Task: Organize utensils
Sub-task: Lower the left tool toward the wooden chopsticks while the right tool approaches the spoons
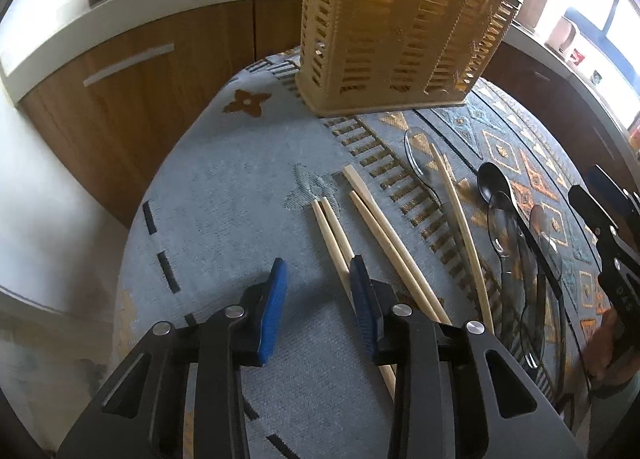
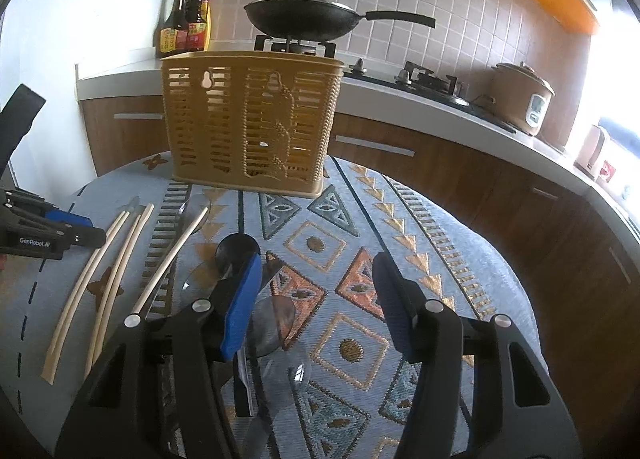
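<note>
**Blue pads over chopsticks and spoons on the patterned cloth**

Blue pads of the left gripper [image 1: 320, 275] stand narrow but parted, with only cloth between them; its right pad lies over one pair of chopsticks [image 1: 334, 235], and I cannot tell if it touches them. No earlier picture shows how the jaws came to this. Just beside lie a second pair [image 1: 384, 235] and a single chopstick [image 1: 460, 219], all near the left edge of the table cloth [image 2: 440, 243].

The right gripper [image 2: 318, 291] is half open and holds nothing; a clear plastic spoon [image 2: 272, 323] lies below, between its fingers. A black spoon [image 2: 236, 249] sits beside its left pad.

The yellow utensil basket [image 2: 252, 119] stands upright at the far edge of the cloth, well apart from the utensils. Behind are a counter [image 2: 400, 95], a black wok [image 2: 300, 17], two sauce bottles [image 2: 186, 23] and a rice cooker [image 2: 520, 99].
</note>
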Demonstrator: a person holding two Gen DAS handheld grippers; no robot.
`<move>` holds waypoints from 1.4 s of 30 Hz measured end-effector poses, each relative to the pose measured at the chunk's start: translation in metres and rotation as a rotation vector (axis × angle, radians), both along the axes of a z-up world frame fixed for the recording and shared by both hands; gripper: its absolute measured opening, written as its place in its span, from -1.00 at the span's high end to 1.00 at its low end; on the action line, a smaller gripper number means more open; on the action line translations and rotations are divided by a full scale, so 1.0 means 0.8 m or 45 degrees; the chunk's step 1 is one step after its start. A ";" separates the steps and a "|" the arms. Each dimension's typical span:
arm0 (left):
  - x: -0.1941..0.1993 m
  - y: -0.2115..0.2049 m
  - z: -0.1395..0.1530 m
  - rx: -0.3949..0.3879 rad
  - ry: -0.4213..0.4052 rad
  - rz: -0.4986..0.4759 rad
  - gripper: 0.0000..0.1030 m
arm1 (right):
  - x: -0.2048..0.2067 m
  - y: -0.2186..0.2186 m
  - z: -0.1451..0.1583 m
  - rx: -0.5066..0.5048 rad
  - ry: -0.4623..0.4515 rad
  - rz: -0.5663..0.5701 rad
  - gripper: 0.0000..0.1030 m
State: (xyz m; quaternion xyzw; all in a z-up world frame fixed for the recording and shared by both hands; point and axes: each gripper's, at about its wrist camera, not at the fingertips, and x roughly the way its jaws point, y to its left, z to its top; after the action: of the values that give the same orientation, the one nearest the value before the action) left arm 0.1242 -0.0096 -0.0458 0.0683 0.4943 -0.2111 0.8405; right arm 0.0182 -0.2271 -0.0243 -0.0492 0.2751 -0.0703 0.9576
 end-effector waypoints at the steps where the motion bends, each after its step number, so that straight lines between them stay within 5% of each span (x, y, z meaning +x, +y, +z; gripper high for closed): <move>1: 0.001 -0.002 0.000 0.011 0.003 0.001 0.40 | 0.001 -0.002 0.000 0.007 0.006 -0.003 -0.04; 8: 0.002 -0.013 0.008 0.127 0.000 -0.017 0.49 | -0.001 -0.007 0.006 0.014 0.004 -0.018 -0.04; 10: 0.005 -0.005 0.006 0.140 0.031 -0.001 0.90 | -0.004 -0.011 0.010 0.014 0.003 -0.019 -0.04; 11: 0.007 0.000 0.007 0.088 0.057 -0.011 0.90 | -0.004 -0.013 0.011 0.020 0.006 -0.020 -0.05; 14: 0.014 0.007 0.007 -0.047 0.148 -0.023 0.66 | 0.001 -0.028 0.017 0.114 0.060 -0.001 -0.05; 16: 0.018 0.003 0.009 -0.094 0.182 -0.043 0.11 | 0.009 -0.041 0.024 0.211 0.127 0.024 -0.05; 24: 0.024 -0.045 0.005 0.138 0.186 -0.095 0.06 | 0.041 -0.058 0.043 0.339 0.386 0.067 -0.04; 29: 0.043 -0.053 0.006 0.155 0.241 -0.102 0.25 | 0.071 -0.043 0.051 0.411 0.546 0.148 -0.05; 34: 0.070 -0.039 0.008 0.060 0.308 -0.060 0.69 | 0.099 -0.020 0.048 0.458 0.640 0.197 -0.04; 38: 0.075 -0.034 0.005 0.037 0.316 -0.070 0.72 | 0.123 -0.013 0.038 0.459 0.706 0.173 0.26; 42: 0.074 -0.035 0.002 0.020 0.290 -0.064 0.77 | 0.143 -0.005 0.029 0.508 0.760 0.181 0.28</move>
State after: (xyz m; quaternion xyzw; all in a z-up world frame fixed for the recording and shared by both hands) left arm 0.1830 -0.0377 -0.0441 0.0630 0.5862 -0.2346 0.7729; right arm 0.1330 -0.2312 -0.0009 0.1014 0.5467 0.0688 0.8283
